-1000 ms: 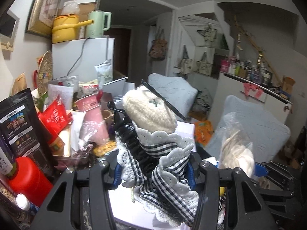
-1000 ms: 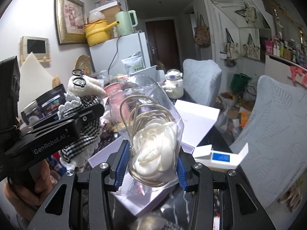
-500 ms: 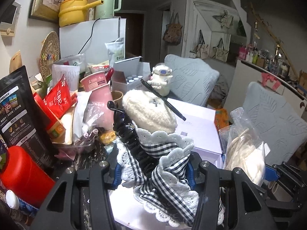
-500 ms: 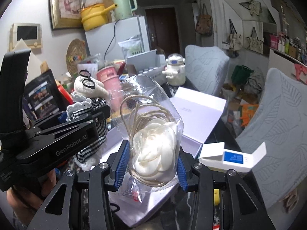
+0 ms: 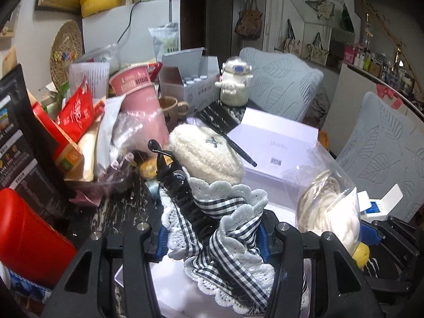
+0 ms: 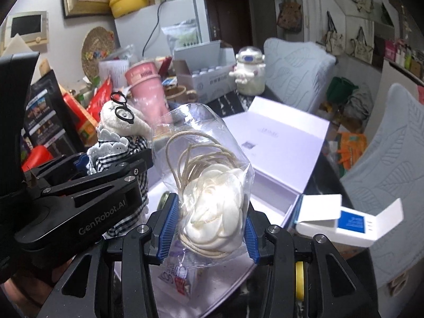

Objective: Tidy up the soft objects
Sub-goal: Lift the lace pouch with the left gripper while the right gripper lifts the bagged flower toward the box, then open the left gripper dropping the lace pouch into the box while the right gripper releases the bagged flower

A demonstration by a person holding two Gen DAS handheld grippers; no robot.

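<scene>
Filling the far half of both views, a cluttered dark marble table (image 5: 119, 212) carries the biggest items: two pale blue leaf-quilted chairs (image 5: 281, 79) stand behind it, and an open white box (image 5: 275, 145) lies flat on it near the middle. To the left are a red container (image 5: 29, 235), a black printed pouch (image 5: 16, 132) and a pink cup (image 5: 143, 111) among snack packets; a small white robot figurine (image 5: 234, 84) stands further back, beside a grey carton of bottles (image 5: 185, 84).

Nearer, the left gripper (image 5: 212, 235) is clenched on a plush toy (image 5: 209, 156) dressed in black-and-white gingham with lace trim, its blue pads pressing the fabric from both sides; the toy's cream woolly head rises above the fingers, over the table and the front of the white box. The right gripper (image 6: 209, 228) grasps a clear plastic bag (image 6: 204, 175) holding a cream fabric flower on coiled cord, its pads squeezing the bag just beside the left gripper and above the box. A small white and blue case (image 6: 349, 220) lies open at the right.
</scene>
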